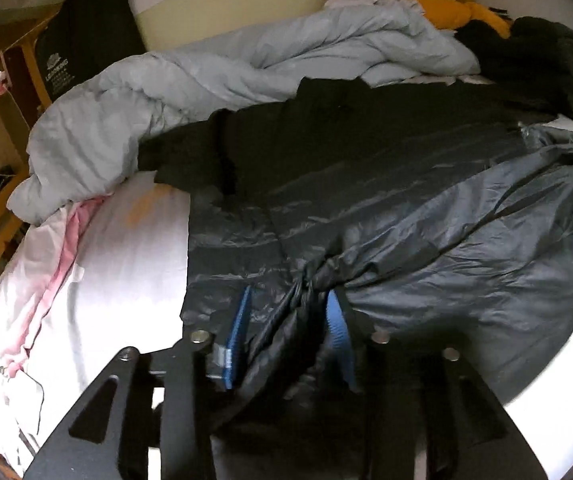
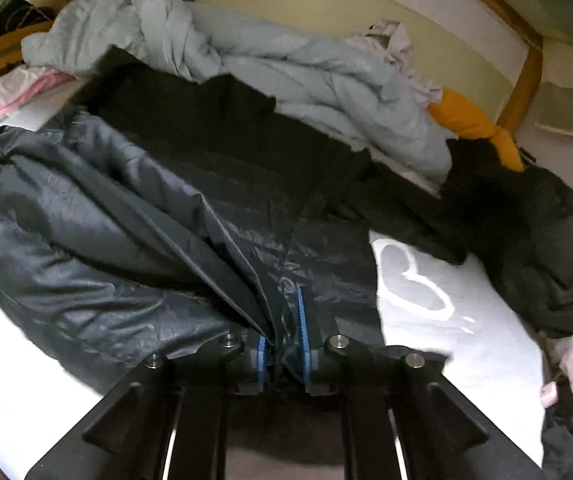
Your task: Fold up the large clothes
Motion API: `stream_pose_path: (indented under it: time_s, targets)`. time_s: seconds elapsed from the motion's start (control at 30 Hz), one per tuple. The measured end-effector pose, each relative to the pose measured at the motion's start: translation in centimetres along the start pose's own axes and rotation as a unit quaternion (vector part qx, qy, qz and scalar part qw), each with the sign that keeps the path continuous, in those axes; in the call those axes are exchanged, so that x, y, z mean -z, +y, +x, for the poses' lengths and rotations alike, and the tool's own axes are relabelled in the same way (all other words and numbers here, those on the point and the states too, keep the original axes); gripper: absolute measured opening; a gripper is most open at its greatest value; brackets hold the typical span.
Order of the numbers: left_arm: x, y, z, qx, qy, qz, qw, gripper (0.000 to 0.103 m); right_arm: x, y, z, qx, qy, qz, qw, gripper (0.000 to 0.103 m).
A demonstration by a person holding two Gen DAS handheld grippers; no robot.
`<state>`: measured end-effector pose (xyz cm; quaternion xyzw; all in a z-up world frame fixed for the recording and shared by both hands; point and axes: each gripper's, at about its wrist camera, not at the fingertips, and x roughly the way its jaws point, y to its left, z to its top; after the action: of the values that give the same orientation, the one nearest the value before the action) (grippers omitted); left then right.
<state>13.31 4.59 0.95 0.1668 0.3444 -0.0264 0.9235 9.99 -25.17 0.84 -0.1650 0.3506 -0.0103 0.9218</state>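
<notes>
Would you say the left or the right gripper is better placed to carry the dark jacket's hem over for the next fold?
Probably the right gripper: the dark jacket is bunched tightly between its pads. The left gripper stands wider, its pads clear of the fabric.
</notes>
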Motion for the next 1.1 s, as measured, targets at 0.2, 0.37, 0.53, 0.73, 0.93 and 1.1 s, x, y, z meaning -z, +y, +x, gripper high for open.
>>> stream_pose_path:
  time_s: [0.2, 0.37, 0.53, 0.73, 0.93, 1.1]
  targets:
    - [0.8, 0.5, -0.1, -0.041, -0.021, -0.009, 0.9989, 0.07, 0.2, -1.4, 0.6, 0.049, -0.041, 0.024, 0.998, 0.07]
    - [1.0, 1.6, -6.1, -0.03, -0.119, -0.052, 0.9911, 0.091, 0.5, -5.1, -3.7, 0.048, -0.091, 0.106, 0.989, 0.082]
    - [1.2, -0.4, -9.8, 0.052, -0.126, -0.05, 0.9895, 0.094, 1.8, -5.8, -7.0, -0.051, -0.094, 0.157, 0.982, 0.085]
    - [2.7, -6.1, -7.0, 0.11, -0.044, -0.002, 0.9929, 0.094, 3.1, -1.4, -3.4, -0.138, 0.001, 0.135, 0.981, 0.086]
    - [3.5, -6.8, -1.4, 0.087, 0.01, -0.017, 0.996, 0.097, 4.2, 1.0, 0.7, -0.084, 0.035, 0.105, 0.99, 0.086]
    - [3.8, -6.5, -0.5, 0.085, 0.019, -0.026, 0.9958, 0.098, 4.3, 0.3, 2.4, -0.089, 0.047, 0.122, 0.987, 0.087]
